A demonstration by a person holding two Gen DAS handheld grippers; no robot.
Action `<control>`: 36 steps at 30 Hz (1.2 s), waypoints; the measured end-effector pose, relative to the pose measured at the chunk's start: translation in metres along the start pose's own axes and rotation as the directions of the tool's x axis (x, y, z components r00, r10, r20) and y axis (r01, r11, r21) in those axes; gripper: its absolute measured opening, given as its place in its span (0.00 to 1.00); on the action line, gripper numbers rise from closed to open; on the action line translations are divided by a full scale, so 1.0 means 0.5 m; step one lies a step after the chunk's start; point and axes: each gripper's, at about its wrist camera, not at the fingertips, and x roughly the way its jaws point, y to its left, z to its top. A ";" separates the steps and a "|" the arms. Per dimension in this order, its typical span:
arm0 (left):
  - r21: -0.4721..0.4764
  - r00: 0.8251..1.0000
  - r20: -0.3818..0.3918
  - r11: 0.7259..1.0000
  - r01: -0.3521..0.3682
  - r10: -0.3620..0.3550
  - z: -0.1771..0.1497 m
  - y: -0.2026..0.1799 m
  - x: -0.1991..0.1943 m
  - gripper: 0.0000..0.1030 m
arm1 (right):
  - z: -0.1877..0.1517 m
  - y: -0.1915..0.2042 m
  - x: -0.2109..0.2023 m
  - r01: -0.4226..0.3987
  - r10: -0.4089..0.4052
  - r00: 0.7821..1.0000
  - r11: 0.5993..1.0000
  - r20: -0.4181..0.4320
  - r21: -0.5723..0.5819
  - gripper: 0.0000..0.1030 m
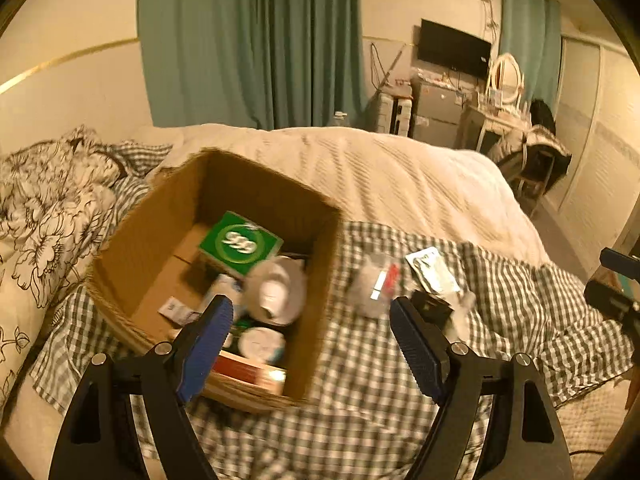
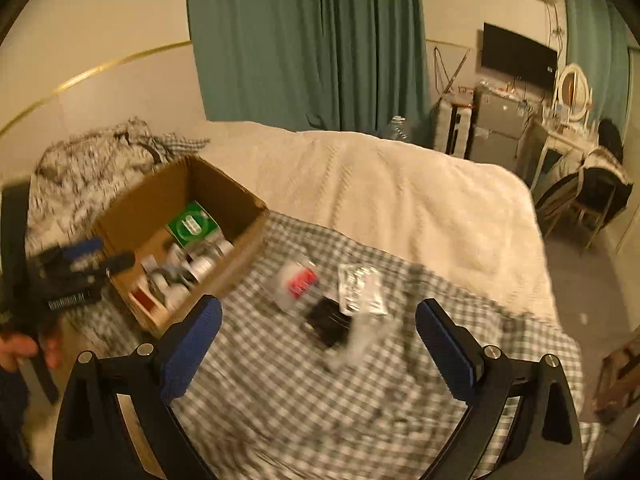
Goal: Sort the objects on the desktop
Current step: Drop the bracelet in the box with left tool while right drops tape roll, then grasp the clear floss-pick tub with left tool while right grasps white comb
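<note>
A cardboard box (image 1: 160, 216) sits on a checked cloth (image 1: 360, 400) on the bed. It holds a green carton (image 1: 240, 242), a white roll (image 1: 276, 288), a round white tub (image 1: 262, 344) and other small items. My left gripper (image 1: 310, 312) is open and empty, above the box's near right corner. On the cloth to the right lie a clear bag with a red item (image 1: 376, 284), a clear packet (image 1: 432, 270) and a black item (image 1: 432, 308). My right gripper (image 2: 318, 314) is open and empty above these: the bag (image 2: 298, 282), the packet (image 2: 360, 288), the black item (image 2: 328, 320). The box (image 2: 240, 248) also shows in the right wrist view.
A white quilt (image 1: 400, 176) covers the far bed. A flowered pillow (image 1: 48, 208) lies left of the box. A teal curtain (image 1: 248, 40), a TV (image 1: 454, 48), a cabinet and a dressing table stand beyond. The left gripper (image 2: 80, 264) shows in the right wrist view, hand-held.
</note>
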 end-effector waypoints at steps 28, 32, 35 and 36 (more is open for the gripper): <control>0.297 0.995 0.000 0.950 -0.098 0.102 -0.087 -0.194 0.447 0.84 | -0.096 -0.190 0.356 -0.105 0.134 0.969 0.984 -0.206 0.144 0.87; 0.264 0.999 -0.044 0.964 -0.016 0.028 -0.073 -0.174 0.494 0.84 | -0.100 -0.160 0.426 -0.003 0.028 0.965 0.996 -0.259 0.095 0.68; 0.243 0.996 -0.087 0.970 0.030 -0.009 -0.067 -0.167 0.523 0.84 | -0.097 -0.167 0.471 -0.001 0.051 0.958 0.984 -0.281 0.176 0.67; 0.231 0.994 -0.107 0.972 0.051 -0.027 -0.067 -0.163 0.532 0.82 | -0.095 -0.168 0.478 -0.004 0.060 0.957 0.981 -0.283 0.195 0.67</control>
